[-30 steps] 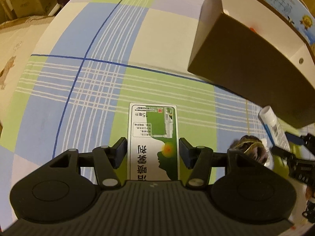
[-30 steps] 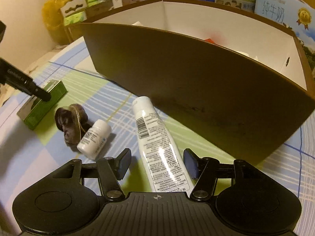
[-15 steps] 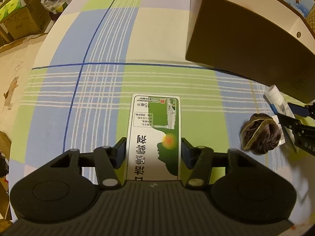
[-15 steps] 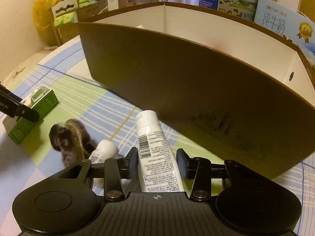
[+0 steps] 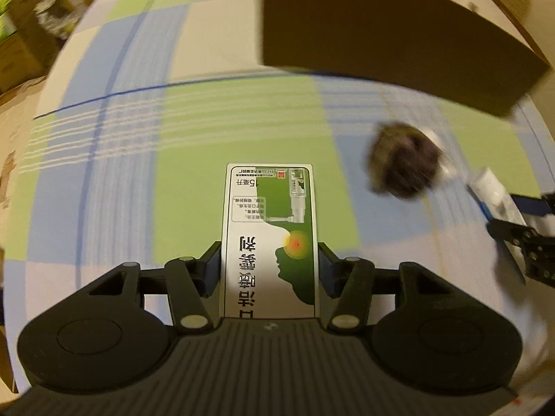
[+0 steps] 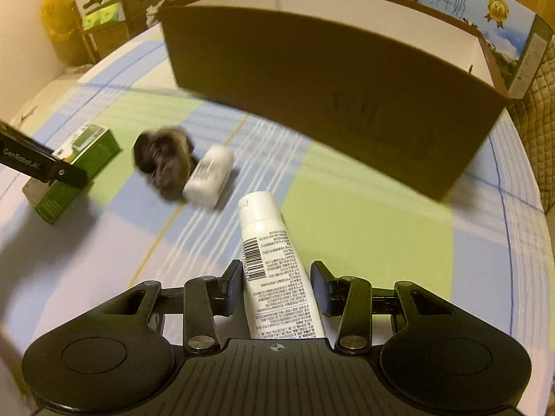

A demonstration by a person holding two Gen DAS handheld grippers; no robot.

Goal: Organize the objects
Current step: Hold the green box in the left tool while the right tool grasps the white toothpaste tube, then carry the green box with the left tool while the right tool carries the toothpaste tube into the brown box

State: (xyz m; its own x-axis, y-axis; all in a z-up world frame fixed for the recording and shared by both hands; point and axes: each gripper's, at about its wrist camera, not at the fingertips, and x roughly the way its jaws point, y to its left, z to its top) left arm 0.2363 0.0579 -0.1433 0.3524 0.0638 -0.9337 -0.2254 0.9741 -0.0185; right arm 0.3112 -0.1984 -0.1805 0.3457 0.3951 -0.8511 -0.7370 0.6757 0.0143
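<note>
Left tongs clamp a green-and-white medicine carton, both pads flush against its long sides, carton above the plaid cloth. Right tongs hold a white tube — cap end pointing toward the brown open box, tube lifted off the cloth. On the cloth near the box: a dark fuzzy scrunchie touching a small white bottle — both blurred.

Plaid cloth covers the surface; stacked cartons behind; warm light.
</note>
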